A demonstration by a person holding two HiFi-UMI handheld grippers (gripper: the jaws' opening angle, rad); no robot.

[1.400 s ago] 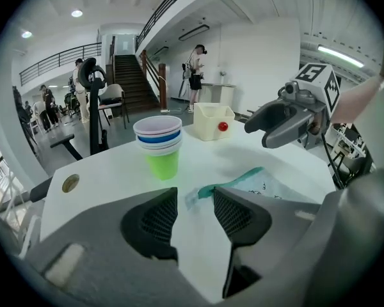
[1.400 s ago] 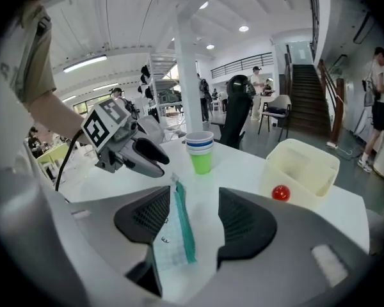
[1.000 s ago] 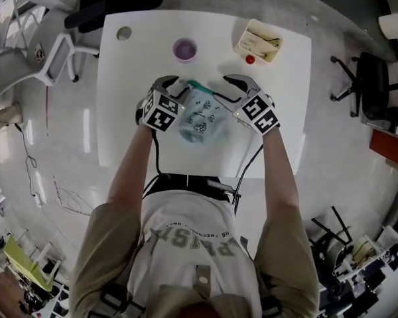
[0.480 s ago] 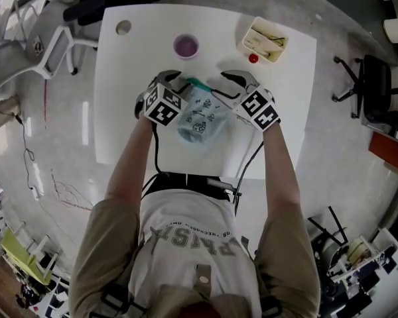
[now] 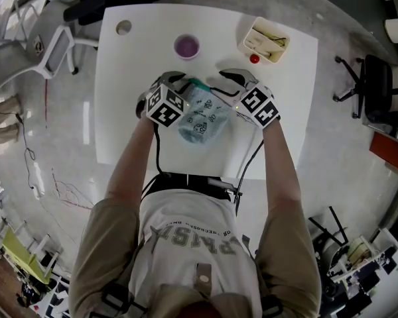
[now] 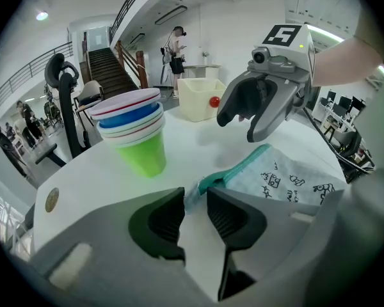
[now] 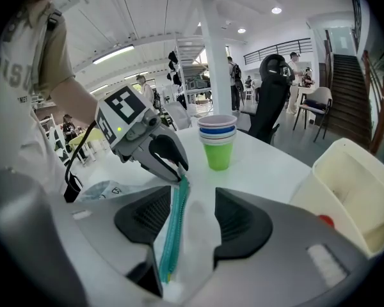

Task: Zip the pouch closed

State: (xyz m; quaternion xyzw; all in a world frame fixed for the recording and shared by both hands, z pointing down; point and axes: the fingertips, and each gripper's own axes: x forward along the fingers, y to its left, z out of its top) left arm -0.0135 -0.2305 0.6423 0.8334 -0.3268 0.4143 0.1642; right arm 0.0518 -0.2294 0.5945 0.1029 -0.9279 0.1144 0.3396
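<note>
Pouch (image 5: 202,116) lies flat on the white table (image 5: 119,118), spread between my two grippers. Its teal zipper (image 7: 176,226) runs from one gripper to the other along the edge farthest from me. Left gripper (image 6: 195,202): the jaws have just been closing and now stand narrow, with the pale fabric end of the zipper between the tips. The fabric fills the gap from pad to pad, so I read it as pinched. My reason for that hold, as I judge it: the end needs anchoring, or the soft pouch would drag along with the slider instead of closing. Right gripper (image 7: 193,211): jaws wide, pressing nothing. The zipper runs up the gap between them, closer to the left pad, and on toward the left gripper's tips straight ahead. I take this as lining up over the teeth before taking the slider. I cannot make out the pull in any view, nor whether the teeth are already joined. The stack of cups (image 6: 133,130), green at the bottom, stands beyond both sets of jaws, well apart from the pouch. The cream bin (image 7: 355,190) and the red ball (image 6: 213,101) sit off to the right of my right jaws. Neither should obstruct a pull along the zipper.
</note>
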